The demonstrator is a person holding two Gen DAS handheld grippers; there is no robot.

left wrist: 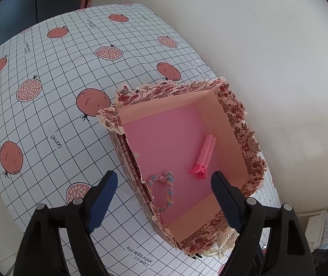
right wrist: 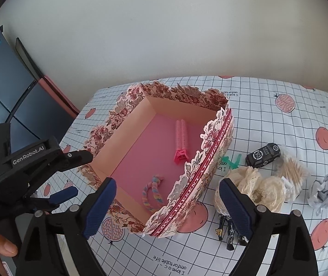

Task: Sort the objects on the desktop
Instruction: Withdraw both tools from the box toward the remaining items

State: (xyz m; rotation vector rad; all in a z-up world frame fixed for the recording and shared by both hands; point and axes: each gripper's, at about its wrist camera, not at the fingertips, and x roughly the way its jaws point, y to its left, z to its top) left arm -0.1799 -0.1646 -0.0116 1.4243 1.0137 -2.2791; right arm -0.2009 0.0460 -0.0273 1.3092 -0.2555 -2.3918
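Pointing steeply downward over the floral box (right wrist: pixel 212 161), both the left gripper (left wrist: pixel 164 197) and right gripper (right wrist: pixel 166 204) stood released, empty; the left body read "GenRobot.AI".

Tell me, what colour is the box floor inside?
Pink, plain; the box floor shows best in the left wrist view.

We see a matt paper box (right wrist: pixel 212 161) with a lacy cut rim, at two o'clock from a glossy plastic tablecloth (left wrist: pixel 48 105). Inside lie a ridged pink plastic clip (right wrist: pixel 180 138) and, at seven o'clock from it, a fuzzy braided cloth ring (right wrist: pixel 152 192). Cream lace fabric (right wrist: pixel 256 188) looks rough; crumpled paper (right wrist: pixel 325 191) matt.
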